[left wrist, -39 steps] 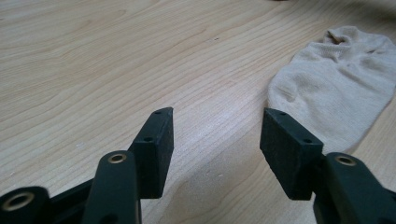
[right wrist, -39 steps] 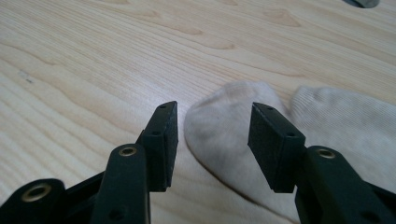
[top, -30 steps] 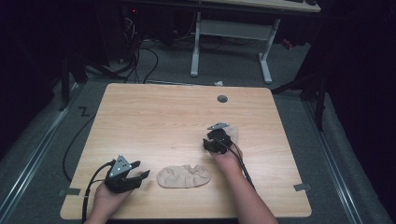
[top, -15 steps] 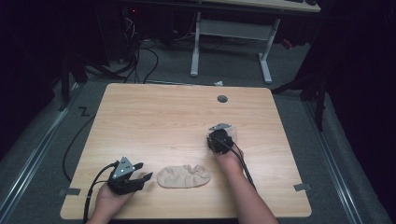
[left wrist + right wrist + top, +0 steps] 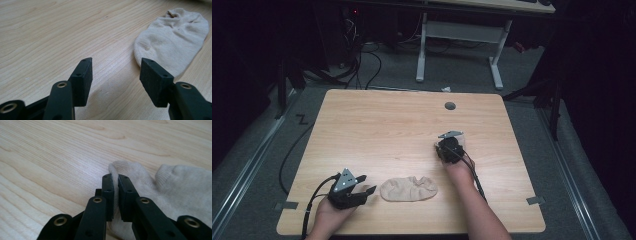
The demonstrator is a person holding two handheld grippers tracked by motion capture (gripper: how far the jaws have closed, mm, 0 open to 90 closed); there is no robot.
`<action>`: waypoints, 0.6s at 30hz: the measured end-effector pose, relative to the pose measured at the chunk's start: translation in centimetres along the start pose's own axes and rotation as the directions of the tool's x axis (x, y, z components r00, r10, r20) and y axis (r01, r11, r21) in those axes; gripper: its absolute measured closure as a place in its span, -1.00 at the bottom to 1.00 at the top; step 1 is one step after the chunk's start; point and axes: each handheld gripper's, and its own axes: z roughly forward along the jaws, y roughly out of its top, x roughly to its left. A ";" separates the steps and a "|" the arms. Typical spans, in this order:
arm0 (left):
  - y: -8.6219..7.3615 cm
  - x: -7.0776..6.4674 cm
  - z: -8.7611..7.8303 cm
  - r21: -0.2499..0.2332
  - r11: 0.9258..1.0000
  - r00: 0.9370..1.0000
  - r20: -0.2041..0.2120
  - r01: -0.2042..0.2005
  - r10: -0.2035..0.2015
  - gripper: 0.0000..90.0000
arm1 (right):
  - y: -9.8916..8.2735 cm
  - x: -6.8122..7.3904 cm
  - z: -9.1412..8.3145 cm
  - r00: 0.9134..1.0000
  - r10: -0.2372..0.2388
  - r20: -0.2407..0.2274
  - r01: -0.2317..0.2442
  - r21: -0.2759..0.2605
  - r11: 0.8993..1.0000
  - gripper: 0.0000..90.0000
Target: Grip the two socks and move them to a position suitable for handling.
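A beige sock (image 5: 408, 188) lies flat near the table's front edge, and in the left gripper view this sock (image 5: 172, 42) sits just ahead and to the right of the jaws. My left gripper (image 5: 364, 187) (image 5: 115, 72) rests left of it, open, with bare wood between its fingers. A second beige sock (image 5: 461, 142) (image 5: 180, 192) lies right of centre. My right gripper (image 5: 450, 148) (image 5: 115, 180) points down onto it; its jaws have just been closing and now pinch a raised fold at the sock's edge.
The wooden table (image 5: 377, 130) has a round cable hole (image 5: 450, 106) near its far edge. Cables trail from both grippers over the front edge. Beyond the table stand white desk legs (image 5: 422, 45) and floor cables (image 5: 362, 60).
The right gripper's jaws have come together on the edge of the second sock. Both hands and the front sock stay where they were.
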 end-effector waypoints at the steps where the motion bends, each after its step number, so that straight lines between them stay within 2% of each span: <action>1: 0.0 0.0 0.0 0.000 1.000 1.000 0.000 0.000 0.000 -0.02 | 0.1 0.0 -0.3 1.000 -0.005 0.001 0.005 -0.004 1.000 0.88; 7: 0.0 0.0 0.1 -0.002 1.000 1.000 0.000 0.003 -0.003 -0.02 | 0.4 0.3 -2.2 1.000 -0.015 -0.004 0.014 -0.058 0.998 0.88; 14: 0.0 0.0 0.0 -0.002 1.000 1.000 0.001 0.002 -0.002 -0.02 | 0.8 0.9 -4.4 0.999 -0.049 -0.006 0.048 -0.112 0.993 0.88; 18: 0.0 0.0 0.1 -0.003 1.000 1.000 0.000 0.002 -0.002 -0.02 | 0.9 1.2 -5.3 0.999 -0.044 -0.011 0.042 -0.144 0.989 0.88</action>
